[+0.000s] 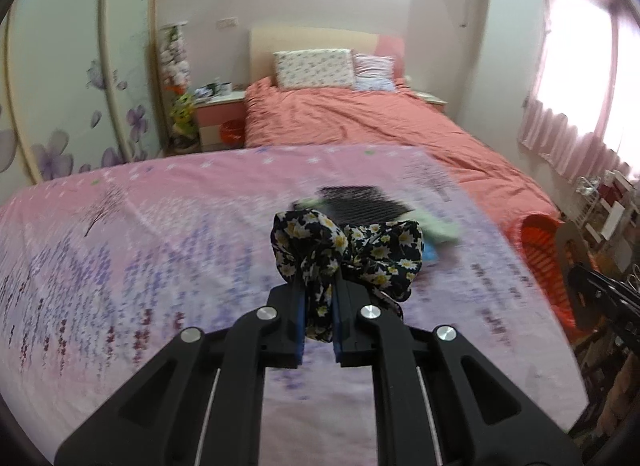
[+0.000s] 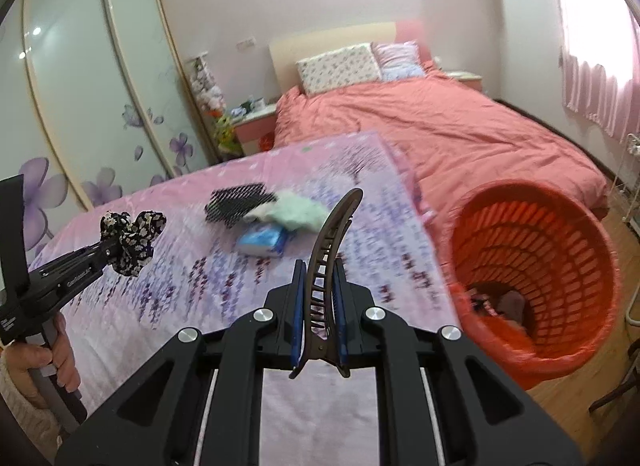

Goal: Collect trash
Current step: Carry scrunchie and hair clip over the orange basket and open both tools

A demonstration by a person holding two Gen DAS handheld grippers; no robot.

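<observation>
My left gripper is shut on a black scrunchie with white flowers, held above the pink sheet; the same scrunchie and left gripper show at the left of the right wrist view. My right gripper is shut on a long brown hair clip that sticks up between the pads. On the sheet beyond lie a black comb, a pale green crumpled wad and a blue tissue pack. An orange slatted basket stands at the right of the bed, with some items at its bottom.
The pink flowered sheet covers the near surface, with a coral-covered bed and pillows behind it. A wardrobe with flower decals fills the left. A bedside table and a small shelf rack stand at the sides. A hand grips the left handle.
</observation>
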